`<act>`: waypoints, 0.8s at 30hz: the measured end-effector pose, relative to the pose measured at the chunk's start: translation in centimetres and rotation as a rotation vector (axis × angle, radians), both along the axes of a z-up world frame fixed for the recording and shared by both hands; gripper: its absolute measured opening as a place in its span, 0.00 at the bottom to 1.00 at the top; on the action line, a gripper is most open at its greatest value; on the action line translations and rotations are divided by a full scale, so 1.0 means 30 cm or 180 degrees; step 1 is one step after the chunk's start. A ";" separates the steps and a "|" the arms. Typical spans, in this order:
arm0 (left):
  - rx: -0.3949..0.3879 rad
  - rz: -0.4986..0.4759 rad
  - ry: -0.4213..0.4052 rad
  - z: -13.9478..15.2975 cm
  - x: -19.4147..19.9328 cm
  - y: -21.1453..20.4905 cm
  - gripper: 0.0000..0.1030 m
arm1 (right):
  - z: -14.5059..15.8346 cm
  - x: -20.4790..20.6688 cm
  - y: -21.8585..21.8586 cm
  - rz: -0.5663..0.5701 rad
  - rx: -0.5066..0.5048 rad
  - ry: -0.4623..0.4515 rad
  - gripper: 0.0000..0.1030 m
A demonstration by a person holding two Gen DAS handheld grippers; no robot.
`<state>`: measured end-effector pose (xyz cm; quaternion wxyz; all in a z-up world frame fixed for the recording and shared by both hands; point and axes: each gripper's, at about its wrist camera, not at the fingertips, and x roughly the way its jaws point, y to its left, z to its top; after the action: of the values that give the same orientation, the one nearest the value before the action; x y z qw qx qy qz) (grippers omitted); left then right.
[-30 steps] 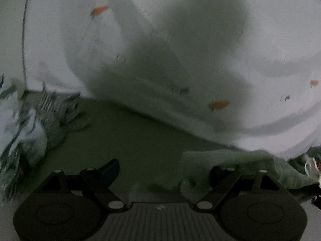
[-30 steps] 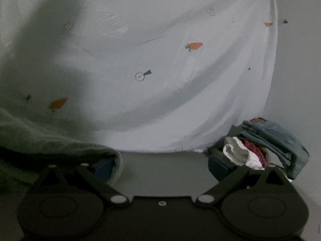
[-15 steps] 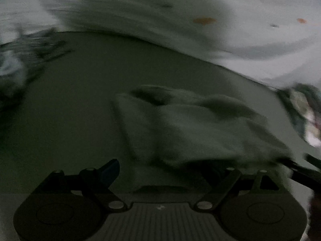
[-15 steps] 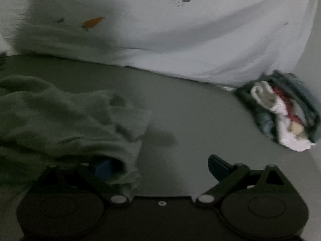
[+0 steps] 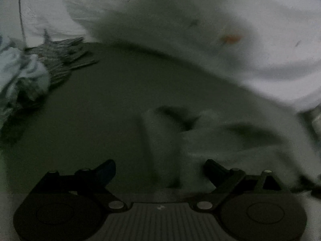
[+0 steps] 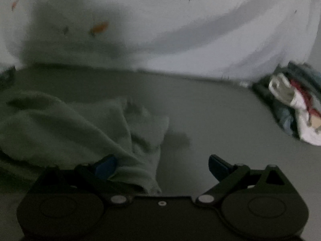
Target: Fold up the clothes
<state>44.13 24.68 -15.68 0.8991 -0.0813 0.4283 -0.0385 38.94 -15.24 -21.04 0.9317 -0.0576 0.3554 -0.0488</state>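
Grey counter under a carrot-print sheet carries the crumpled green garment, its bulk running between both wide-open tongs, right of the left tongs, left of the right tongs.

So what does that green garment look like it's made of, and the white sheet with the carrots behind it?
The green garment looks like a soft, matte knit or fleece: thick rounded folds, fuzzy edge, no shine. The white sheet looks like thin, smooth woven cotton, judging by its long shallow creases and printed carrots. Blur and dim light leave both uncertain.
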 end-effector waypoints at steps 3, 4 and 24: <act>-0.0128 0.0123 0.0010 0.005 -0.041 0.047 0.91 | 0.005 -0.024 -0.024 -0.0033 0.0165 0.0008 0.97; -0.0162 0.0147 0.0002 0.010 -0.054 0.061 0.91 | 0.018 -0.042 -0.032 -0.0036 0.0225 -0.0034 0.97; -0.0902 0.0261 0.0348 -0.029 -0.545 0.160 0.79 | -0.109 -0.486 -0.284 -0.0108 0.2004 0.0571 0.55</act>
<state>27.78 29.46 -16.56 0.8548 -0.2269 0.4632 -0.0573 24.37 -23.78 -24.30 0.8677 0.2352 0.4346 0.0533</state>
